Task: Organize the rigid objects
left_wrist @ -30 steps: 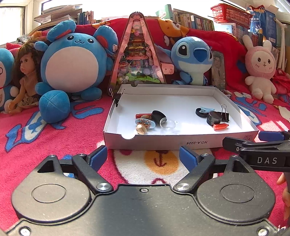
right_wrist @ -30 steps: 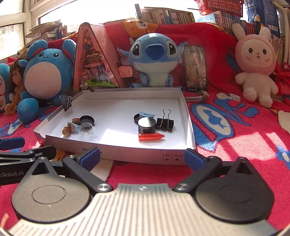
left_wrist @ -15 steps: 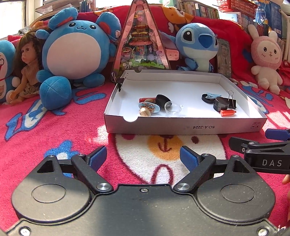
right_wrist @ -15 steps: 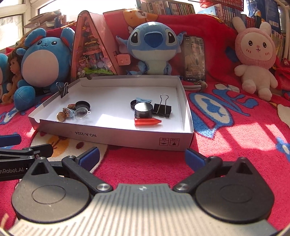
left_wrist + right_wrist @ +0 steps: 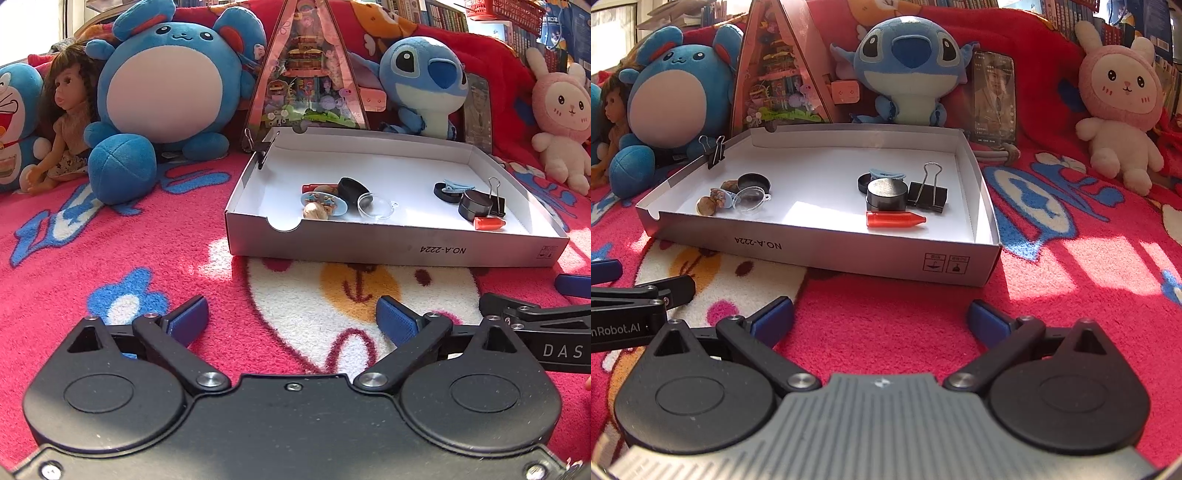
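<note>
The white box (image 5: 827, 254) lay on the red blanket (image 5: 1052, 280), just beyond both grippers. The left gripper (image 5: 291, 314), just widened, and the right gripper (image 5: 881, 312) both gaped, empty. The orange cap (image 5: 894, 219) lay crosswise, nearer the right gripper. Only the right view showed the binder clip (image 5: 928, 195) whole.

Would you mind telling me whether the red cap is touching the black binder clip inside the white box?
Apart. The right wrist view shows a strip of white box floor between the red cap and the black binder clip.
</note>
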{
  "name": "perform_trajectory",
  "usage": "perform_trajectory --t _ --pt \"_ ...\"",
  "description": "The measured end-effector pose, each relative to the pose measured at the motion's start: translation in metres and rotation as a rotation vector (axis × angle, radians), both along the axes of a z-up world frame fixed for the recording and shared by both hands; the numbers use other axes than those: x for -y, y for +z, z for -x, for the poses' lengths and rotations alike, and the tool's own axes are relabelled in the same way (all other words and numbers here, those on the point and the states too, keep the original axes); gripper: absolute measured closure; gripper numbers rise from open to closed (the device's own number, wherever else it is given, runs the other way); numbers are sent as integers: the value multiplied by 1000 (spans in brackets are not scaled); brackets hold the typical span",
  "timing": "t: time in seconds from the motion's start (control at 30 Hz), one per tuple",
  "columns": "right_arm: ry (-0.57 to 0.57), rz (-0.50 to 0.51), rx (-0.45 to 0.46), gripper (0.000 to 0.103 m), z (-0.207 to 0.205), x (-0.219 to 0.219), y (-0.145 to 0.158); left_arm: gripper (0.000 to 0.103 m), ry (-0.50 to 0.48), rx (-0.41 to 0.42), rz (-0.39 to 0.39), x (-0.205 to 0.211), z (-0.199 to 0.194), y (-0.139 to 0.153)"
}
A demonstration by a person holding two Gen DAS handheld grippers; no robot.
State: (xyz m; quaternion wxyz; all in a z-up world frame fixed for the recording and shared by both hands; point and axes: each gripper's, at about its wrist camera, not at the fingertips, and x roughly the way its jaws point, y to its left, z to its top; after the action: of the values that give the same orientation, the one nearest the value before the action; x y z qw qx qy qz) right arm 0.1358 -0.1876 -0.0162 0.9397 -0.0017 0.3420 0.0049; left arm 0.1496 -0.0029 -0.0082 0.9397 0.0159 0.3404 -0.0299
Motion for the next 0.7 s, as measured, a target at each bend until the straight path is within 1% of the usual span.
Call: perform_trajectory --t 0.13,0.7 --pt "-1 4 -1 0 0 0 0 0 4 -9 7 -2 -2 -2" --pt "0 3 -1 0 0 0 0 0 3 -10 6 -2 -2 -2"
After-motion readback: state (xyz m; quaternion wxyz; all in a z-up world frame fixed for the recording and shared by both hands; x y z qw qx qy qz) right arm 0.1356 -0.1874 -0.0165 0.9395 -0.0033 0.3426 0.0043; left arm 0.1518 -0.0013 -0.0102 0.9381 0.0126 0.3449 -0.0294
